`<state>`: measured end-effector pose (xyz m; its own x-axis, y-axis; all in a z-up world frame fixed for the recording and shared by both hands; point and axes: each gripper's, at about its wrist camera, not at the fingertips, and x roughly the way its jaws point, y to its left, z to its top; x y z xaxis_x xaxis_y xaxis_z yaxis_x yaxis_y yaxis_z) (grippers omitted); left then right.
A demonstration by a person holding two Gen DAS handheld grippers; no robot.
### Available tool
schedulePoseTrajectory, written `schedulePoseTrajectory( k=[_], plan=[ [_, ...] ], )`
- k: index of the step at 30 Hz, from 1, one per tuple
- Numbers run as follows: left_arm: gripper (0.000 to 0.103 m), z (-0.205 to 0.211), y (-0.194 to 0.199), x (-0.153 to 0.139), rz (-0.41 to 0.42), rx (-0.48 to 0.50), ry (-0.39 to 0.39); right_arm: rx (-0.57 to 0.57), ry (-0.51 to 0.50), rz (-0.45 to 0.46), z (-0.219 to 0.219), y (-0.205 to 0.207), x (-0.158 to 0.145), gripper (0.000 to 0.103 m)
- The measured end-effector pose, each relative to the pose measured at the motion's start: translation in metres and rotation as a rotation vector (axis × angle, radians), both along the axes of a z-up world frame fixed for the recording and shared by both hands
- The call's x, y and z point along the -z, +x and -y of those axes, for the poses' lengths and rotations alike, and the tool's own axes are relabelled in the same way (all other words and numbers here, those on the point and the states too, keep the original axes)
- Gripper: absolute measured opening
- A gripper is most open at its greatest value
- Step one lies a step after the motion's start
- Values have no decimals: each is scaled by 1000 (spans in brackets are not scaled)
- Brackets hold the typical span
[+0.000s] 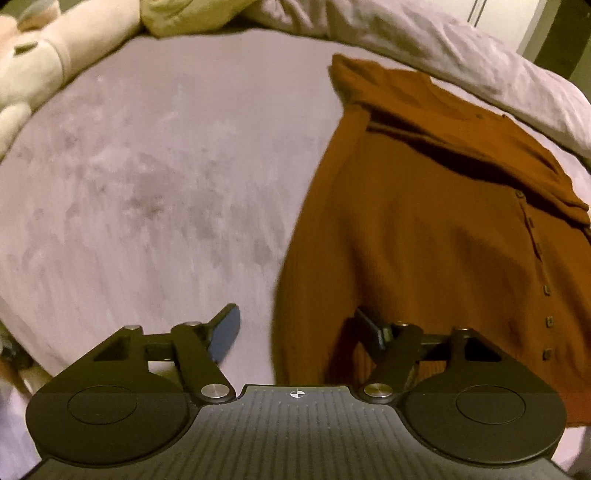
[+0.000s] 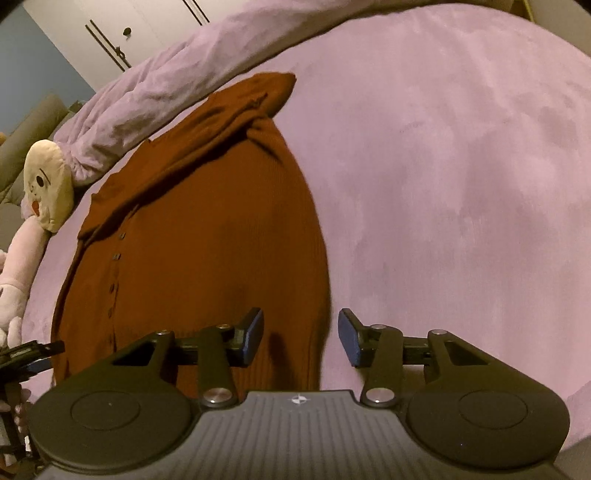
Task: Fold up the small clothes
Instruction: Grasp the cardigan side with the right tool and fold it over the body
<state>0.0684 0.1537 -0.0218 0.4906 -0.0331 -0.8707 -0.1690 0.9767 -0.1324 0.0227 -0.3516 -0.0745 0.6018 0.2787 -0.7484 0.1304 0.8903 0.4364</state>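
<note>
A rust-brown ribbed top (image 1: 424,240) with a row of small buttons lies flat on the lilac bed cover (image 1: 147,184), its sleeves folded across the upper part. My left gripper (image 1: 299,330) stands open over the top's near left edge, with one finger above the fabric and the other above bare cover. In the right wrist view the same top (image 2: 207,240) fills the left half. My right gripper (image 2: 301,334) is open and straddles the top's near right edge, its pads apart from the cloth.
A rumpled lilac duvet (image 1: 443,48) (image 2: 147,92) runs along the far side of the top. A cream and pink plush toy (image 1: 33,62) (image 2: 46,188) lies at the bed's far corner. Bare bed cover (image 2: 443,184) spreads to the right. White wardrobe doors (image 2: 110,33) stand behind.
</note>
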Motion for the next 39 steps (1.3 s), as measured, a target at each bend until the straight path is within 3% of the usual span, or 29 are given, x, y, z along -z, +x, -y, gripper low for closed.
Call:
schedulePoseTrajectory(
  k=[6, 8, 10, 14, 15, 17, 18, 21, 22, 23, 25, 27, 29, 36, 39],
  plan=[
    [41, -2, -1, -1, -32, 36, -46, -28, 33, -24, -1, -4, 5, 41],
    [29, -4, -1, -2, -43, 49, -68, -38, 37, -32, -1, -5, 6, 35],
    [24, -7, -4, -1, -53, 51, -95, -46, 60, -44, 1, -4, 7, 21],
    [28, -9, -4, 0, -64, 58, -115, -58, 86, -68, 2, -5, 11, 20],
    [32, -8, -4, -1, -64, 69, -117, -60, 94, -72, 3, -6, 11, 20],
    [50, -5, -3, 0, -69, 88, -142, -67, 125, -91, 5, -5, 12, 20],
    [50, -3, -3, 1, -72, 100, -150, -70, 135, -98, 5, -5, 12, 20],
    [40, 3, 0, 2, -91, 131, -117, -91, 136, -111, 3, -3, 13, 20],
    [22, 5, 2, 2, -99, 146, -111, -97, 133, -116, 2, -2, 13, 20],
    [11, 6, 3, 1, -108, 162, -114, -105, 133, -119, 2, -1, 13, 18],
    [9, 7, 4, -2, -116, 179, -117, -127, 126, -120, 0, 2, 12, 5],
    [8, 6, 5, -7, -117, 193, -136, -143, 144, -126, -1, 3, 11, 5],
    [7, 2, 9, -18, -97, 200, -205, -162, 188, -117, 0, 6, 6, 5],
    [7, -13, 53, -74, 82, 135, -440, -108, 403, 27, 13, 39, -32, 5],
    [7, -18, 79, -88, 158, 80, -439, -77, 392, 100, 14, 68, -47, 4]
  ],
)
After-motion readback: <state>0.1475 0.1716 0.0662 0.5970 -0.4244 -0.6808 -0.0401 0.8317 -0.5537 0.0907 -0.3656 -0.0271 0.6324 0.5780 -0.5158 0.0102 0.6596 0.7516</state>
